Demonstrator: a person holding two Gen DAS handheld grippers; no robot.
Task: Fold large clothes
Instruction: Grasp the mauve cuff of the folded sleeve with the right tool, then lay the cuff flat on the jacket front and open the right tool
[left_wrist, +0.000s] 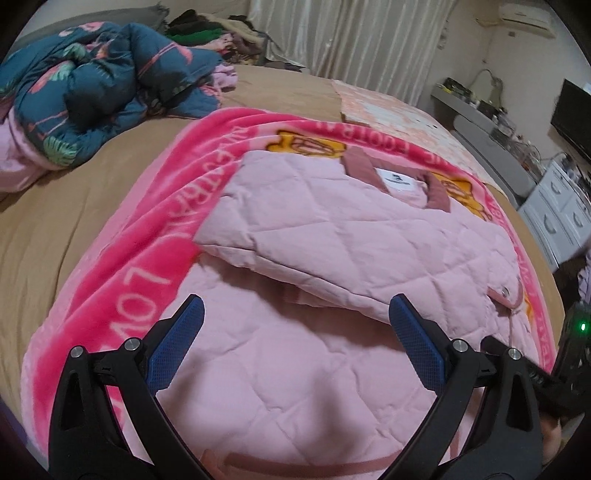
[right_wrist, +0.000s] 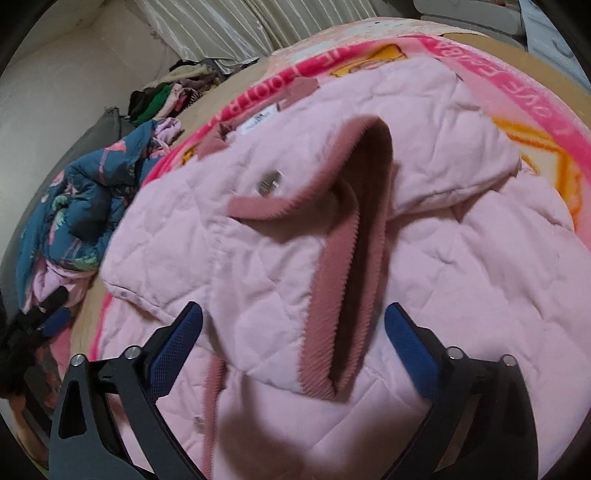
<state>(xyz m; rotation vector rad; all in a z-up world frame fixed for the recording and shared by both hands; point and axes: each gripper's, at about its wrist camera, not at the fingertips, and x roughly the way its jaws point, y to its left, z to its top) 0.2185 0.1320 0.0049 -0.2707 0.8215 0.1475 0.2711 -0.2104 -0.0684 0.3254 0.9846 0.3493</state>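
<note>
The left gripper (left_wrist: 295, 314) has its fingers (left_wrist: 415, 343) spread wide with nothing between them, hovering over the pink quilted jacket (left_wrist: 332, 240). The jacket lies ahead of and under the fingers, spread on a bright pink blanket (left_wrist: 147, 236) with white lettering, which itself lies on the tan bed (left_wrist: 74, 192). From this side a sleeve or side panel is folded across the body, its lower edge running just ahead of the fingertips; the darker pink collar and a white label (left_wrist: 397, 180) sit well beyond them. Far ahead and to the left of the left finger is a crumpled dark blue floral duvet (left_wrist: 92, 85), and part of the right gripper (left_wrist: 569, 354) shows past the right finger.

The right gripper (right_wrist: 293, 314) also has its fingers (right_wrist: 181, 339) spread apart, pinching nothing. Only its view shows the corduroy-trimmed cuff (right_wrist: 354, 251) opening, which lies just ahead, between the two fingers, with a metal snap button (right_wrist: 269, 183) beyond it toward the left finger. The label (right_wrist: 255, 122) is farther off, and a heap of mixed clothes (right_wrist: 166, 96) lies well beyond the left finger.
</note>
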